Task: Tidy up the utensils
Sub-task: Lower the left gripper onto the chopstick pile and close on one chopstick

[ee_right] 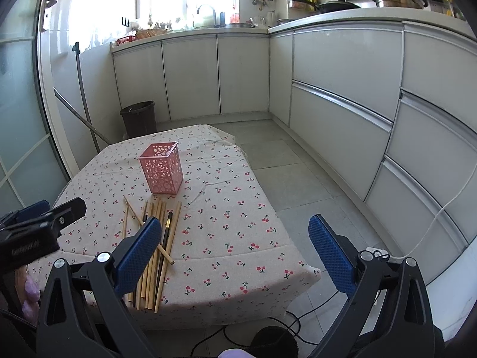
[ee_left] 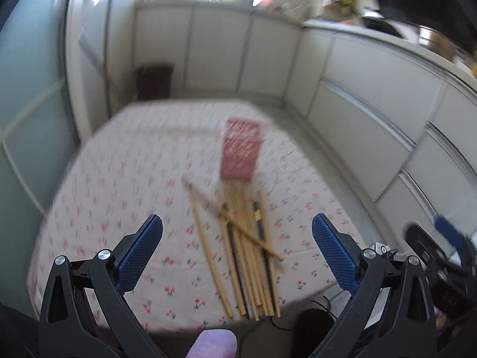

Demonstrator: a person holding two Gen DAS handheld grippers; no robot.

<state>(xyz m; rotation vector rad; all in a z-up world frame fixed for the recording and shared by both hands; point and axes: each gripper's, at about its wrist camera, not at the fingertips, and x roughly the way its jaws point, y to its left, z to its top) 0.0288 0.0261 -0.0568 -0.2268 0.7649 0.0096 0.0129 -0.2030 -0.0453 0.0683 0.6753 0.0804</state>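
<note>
I see a small counter (ee_right: 226,238) under a cherry-print cloth in a kitchen, with pale cabinets (ee_right: 337,74) along the far and right walls, a grey tiled floor (ee_right: 286,173) and a dark bin (ee_right: 139,118) in the corner. A pile of chopsticks (ee_right: 162,232) lies flat near the front edge, and a pink basket (ee_right: 162,168) stands upright just behind them. My left gripper (ee_left: 237,238) and right gripper (ee_right: 234,240) both hang above the cloth with jaws spread wide and nothing between them.

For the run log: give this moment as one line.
left gripper open | right gripper open | chopsticks loose on table | pink holder upright, empty
</note>
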